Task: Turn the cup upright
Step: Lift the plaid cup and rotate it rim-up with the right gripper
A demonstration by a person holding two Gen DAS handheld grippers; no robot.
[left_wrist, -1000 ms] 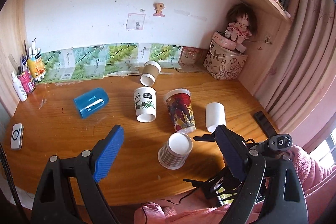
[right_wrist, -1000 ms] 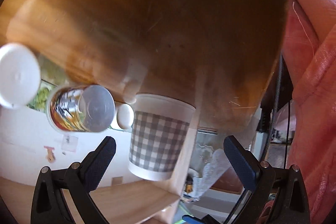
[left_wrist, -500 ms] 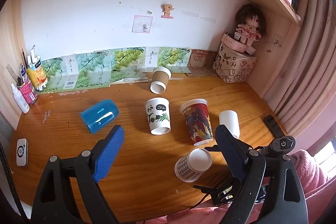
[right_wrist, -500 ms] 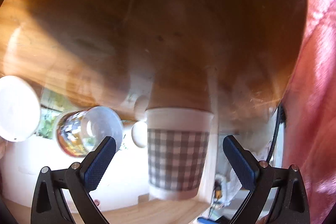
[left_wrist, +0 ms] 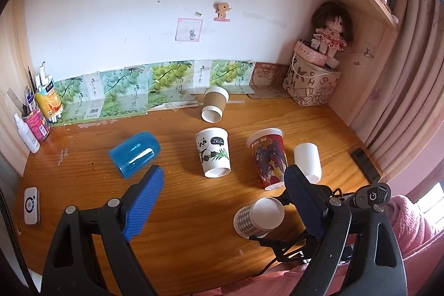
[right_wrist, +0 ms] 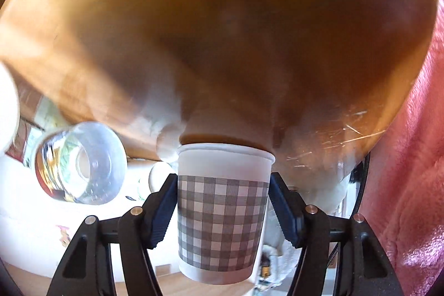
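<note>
A grey checked paper cup (right_wrist: 223, 215) stands upside down with its rim on the wooden desk (left_wrist: 194, 212). My right gripper (right_wrist: 222, 212) is shut on its sides, both blue pads touching it. The right wrist view is rolled over, so the desk fills its top. The cup also shows in the left wrist view (left_wrist: 258, 217), bottom end up, near the desk's front right edge. My left gripper (left_wrist: 222, 199) is open and empty, held above the desk to the cup's left.
More cups lie on their sides: blue (left_wrist: 134, 154), panda (left_wrist: 213, 154), red printed (left_wrist: 267, 160), plain white (left_wrist: 308, 161), brown (left_wrist: 215, 103). A patterned box with a doll (left_wrist: 312, 81) stands back right. Bottles (left_wrist: 36, 113) stand far left. A white device (left_wrist: 31, 201) lies front left.
My right gripper has closed from wide open onto the checked cup. The left gripper has drawn back and up, so the desk looks farther away.
</note>
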